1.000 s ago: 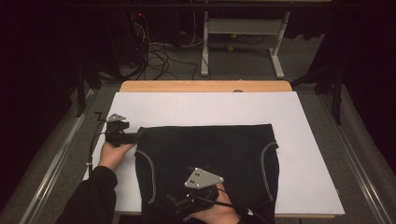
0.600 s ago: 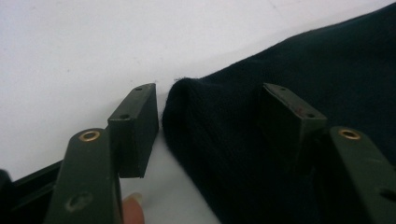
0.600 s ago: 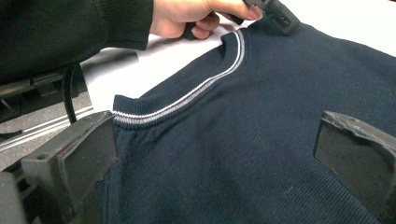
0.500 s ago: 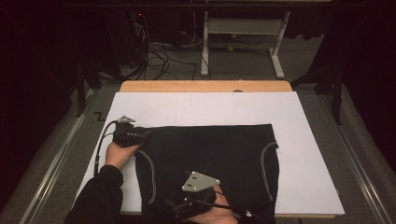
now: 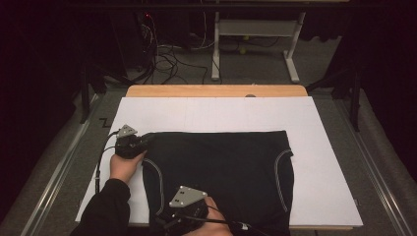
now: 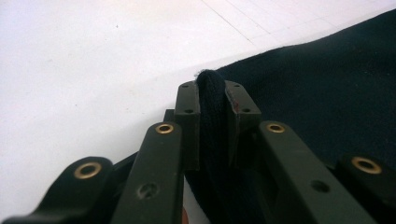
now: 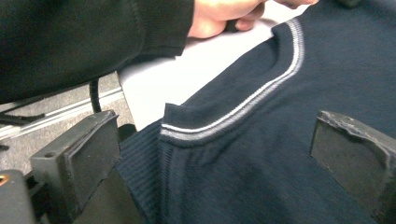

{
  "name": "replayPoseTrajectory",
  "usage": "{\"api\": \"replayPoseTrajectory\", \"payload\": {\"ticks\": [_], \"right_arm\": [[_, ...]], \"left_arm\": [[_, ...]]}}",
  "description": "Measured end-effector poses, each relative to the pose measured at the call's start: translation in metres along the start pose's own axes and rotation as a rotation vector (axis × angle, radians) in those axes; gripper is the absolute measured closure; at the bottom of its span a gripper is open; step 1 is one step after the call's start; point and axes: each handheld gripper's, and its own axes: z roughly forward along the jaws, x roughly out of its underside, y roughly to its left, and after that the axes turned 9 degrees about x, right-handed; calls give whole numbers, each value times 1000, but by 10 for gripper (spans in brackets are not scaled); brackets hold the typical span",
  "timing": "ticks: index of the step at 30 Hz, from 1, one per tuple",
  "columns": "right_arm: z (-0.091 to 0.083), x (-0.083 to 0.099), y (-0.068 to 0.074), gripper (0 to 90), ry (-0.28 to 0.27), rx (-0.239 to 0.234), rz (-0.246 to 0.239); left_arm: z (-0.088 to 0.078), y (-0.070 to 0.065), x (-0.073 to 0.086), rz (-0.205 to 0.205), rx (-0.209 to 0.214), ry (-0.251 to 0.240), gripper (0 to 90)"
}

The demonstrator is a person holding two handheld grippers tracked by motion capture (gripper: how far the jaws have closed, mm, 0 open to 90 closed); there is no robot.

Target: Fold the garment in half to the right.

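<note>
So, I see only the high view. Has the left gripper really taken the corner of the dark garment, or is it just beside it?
Observer: It has taken it. In the left gripper view the left gripper is shut on a fold of the dark garment.
Operator: And is the right gripper closed too?
Observer: No. In the right gripper view the right gripper is open, its jaws wide apart over the cloth.
Operator: What lies between those jaws?
Observer: The grey-striped trim and the ribbed edge beside it, not yet pinched.
</note>
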Motion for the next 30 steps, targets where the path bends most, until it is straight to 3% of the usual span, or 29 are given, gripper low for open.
{"api": "replayPoseTrajectory", "payload": {"ticks": [6,10,14,20,24,30], "right_arm": [[16,-2,13,151,70,-26,-8],[27,-4,22,279,123,-51,-33],[35,-6,29,294,154,-10,-83],[44,-11,35,244,171,31,-112],[46,-11,41,335,171,94,-164],[44,-11,40,510,165,122,-166]], "left_arm": [[-2,4,1,-67,33,-8,739],[-2,3,1,-61,30,-3,738],[-1,5,1,-85,32,0,738],[-1,4,0,-75,21,7,737],[-1,4,0,-83,20,8,735],[-1,4,1,-81,20,5,734]]}}
